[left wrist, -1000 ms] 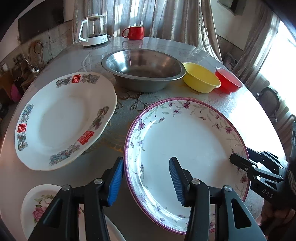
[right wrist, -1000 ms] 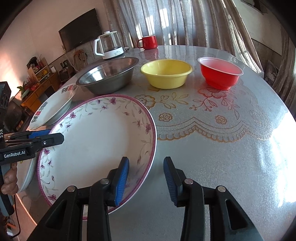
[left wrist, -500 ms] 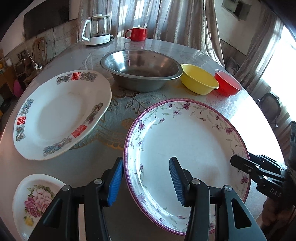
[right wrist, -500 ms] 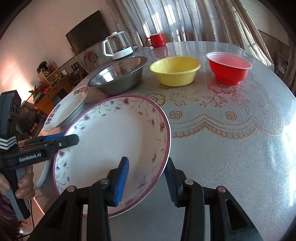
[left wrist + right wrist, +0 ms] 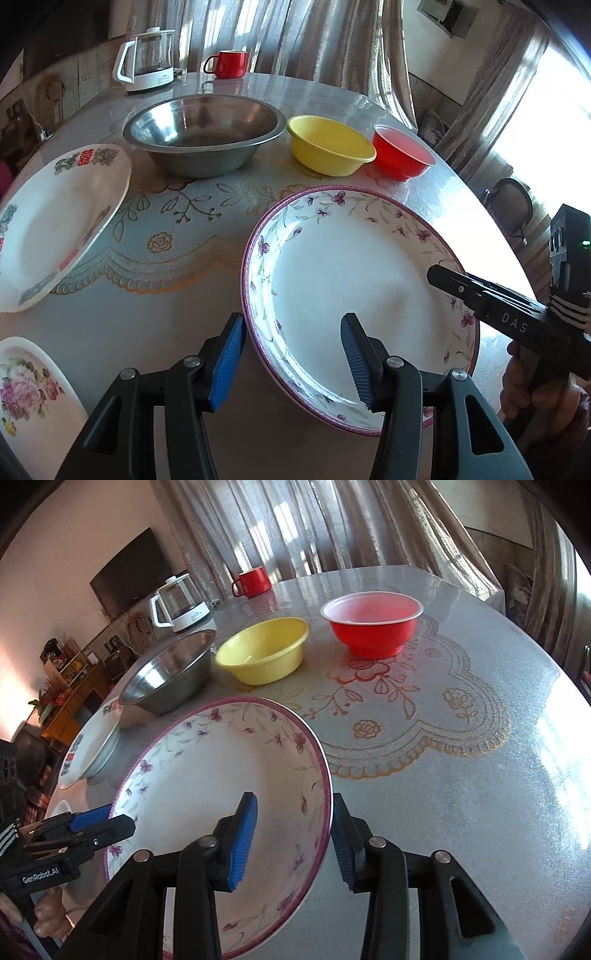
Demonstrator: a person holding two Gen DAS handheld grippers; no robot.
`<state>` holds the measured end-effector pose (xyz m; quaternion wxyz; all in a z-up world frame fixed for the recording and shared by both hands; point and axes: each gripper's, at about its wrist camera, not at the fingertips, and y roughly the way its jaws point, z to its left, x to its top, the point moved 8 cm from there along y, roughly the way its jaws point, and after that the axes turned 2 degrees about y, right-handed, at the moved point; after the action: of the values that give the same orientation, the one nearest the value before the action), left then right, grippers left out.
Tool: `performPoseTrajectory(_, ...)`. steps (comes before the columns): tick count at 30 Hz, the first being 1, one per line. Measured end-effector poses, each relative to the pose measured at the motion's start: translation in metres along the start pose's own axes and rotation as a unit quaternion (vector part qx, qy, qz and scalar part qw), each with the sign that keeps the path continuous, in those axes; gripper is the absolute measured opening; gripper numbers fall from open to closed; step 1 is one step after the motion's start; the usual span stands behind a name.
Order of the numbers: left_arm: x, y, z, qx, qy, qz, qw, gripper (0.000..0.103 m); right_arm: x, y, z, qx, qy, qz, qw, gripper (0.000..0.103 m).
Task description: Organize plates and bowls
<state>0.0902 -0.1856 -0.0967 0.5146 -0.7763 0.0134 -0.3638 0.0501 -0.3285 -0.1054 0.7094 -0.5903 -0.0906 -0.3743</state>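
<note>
A large white plate with a purple rim and small flowers (image 5: 351, 280) (image 5: 207, 786) is held between my two grippers, just above the table. My left gripper (image 5: 291, 354) straddles its left rim; its jaws are opening slightly, but the blue pads still sit against the rim. My right gripper (image 5: 291, 838) is shut on the opposite rim, with one pad inside and one outside. Each gripper also shows in the other's view: the right gripper (image 5: 439, 277) and the left gripper (image 5: 122, 823). Behind stand a steel bowl (image 5: 203, 125), a yellow bowl (image 5: 328, 144) and a red bowl (image 5: 400, 155).
A white plate with red characters (image 5: 59, 221) lies at the left, and a rose-patterned plate (image 5: 26, 391) near the front left edge. A kettle (image 5: 147, 59) and a red mug (image 5: 229, 62) stand at the far side. The lace-patterned table (image 5: 461, 775) stretches bare to the right.
Both grippers have carried the purple-rimmed plate to the right, away from the red-character plate. The bowls now look nearer in both views.
</note>
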Motion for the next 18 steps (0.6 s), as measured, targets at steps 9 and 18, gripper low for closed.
performPoseTrajectory(9, -0.002, -0.001, 0.000, -0.010, -0.003, -0.009, 0.9999, 0.056, -0.003, 0.004, -0.006, -0.051, -0.009, 0.008, 0.999, 0.039)
performPoseTrajectory(18, -0.006, -0.019, 0.014, 0.019, -0.003, -0.041, 0.9990, 0.058, 0.010, -0.013, 0.005, -0.100, -0.027, -0.031, 0.994, 0.043)
